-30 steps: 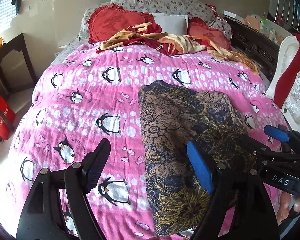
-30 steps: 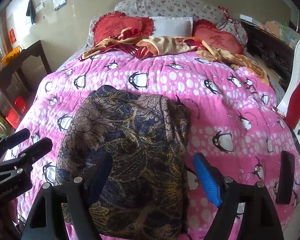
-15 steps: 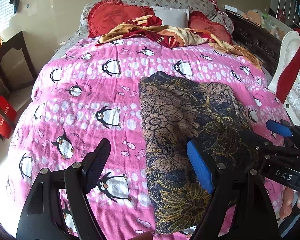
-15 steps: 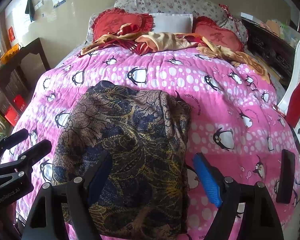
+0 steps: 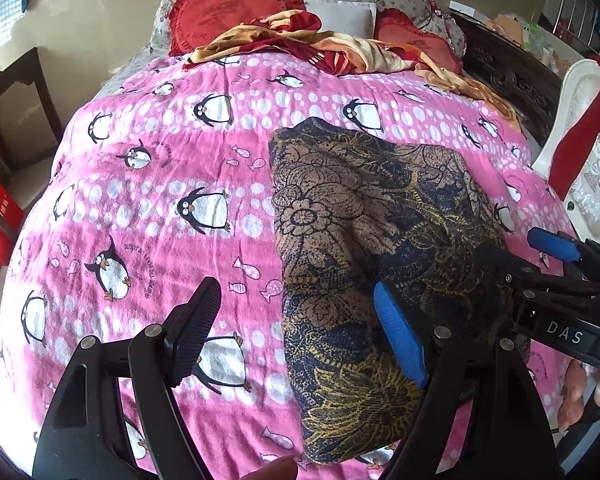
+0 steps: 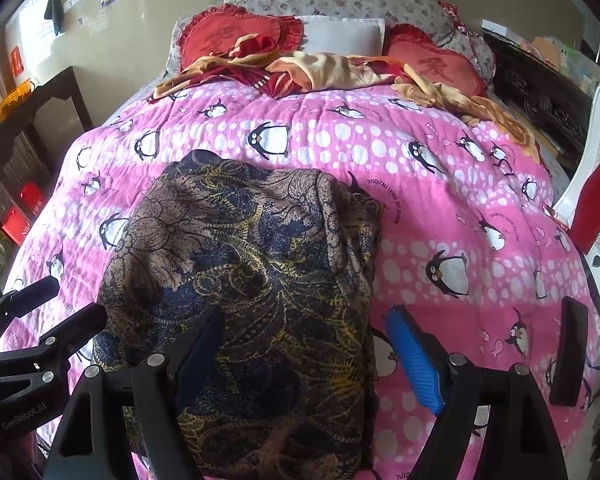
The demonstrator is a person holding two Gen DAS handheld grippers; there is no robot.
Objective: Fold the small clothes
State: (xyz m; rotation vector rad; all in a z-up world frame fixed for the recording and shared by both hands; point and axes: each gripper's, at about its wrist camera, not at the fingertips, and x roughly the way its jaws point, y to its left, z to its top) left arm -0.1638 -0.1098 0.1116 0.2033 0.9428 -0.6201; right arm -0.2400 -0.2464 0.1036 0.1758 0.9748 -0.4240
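A dark blue and brown floral garment lies folded lengthwise on the pink penguin blanket; it also shows in the right wrist view. My left gripper is open and empty, hovering over the garment's left near edge. My right gripper is open and empty, straddling the garment's right near edge. Each gripper shows at the side of the other's view: the right one and the left one.
Red heart cushions, a white pillow and crumpled red and yellow cloths lie at the bed's head. A dark phone lies on the blanket at right. A white chair stands right, a dark table left.
Both grippers have drifted slightly forward and lower over the near end of the garment. The garment has not moved and both grippers stay open.
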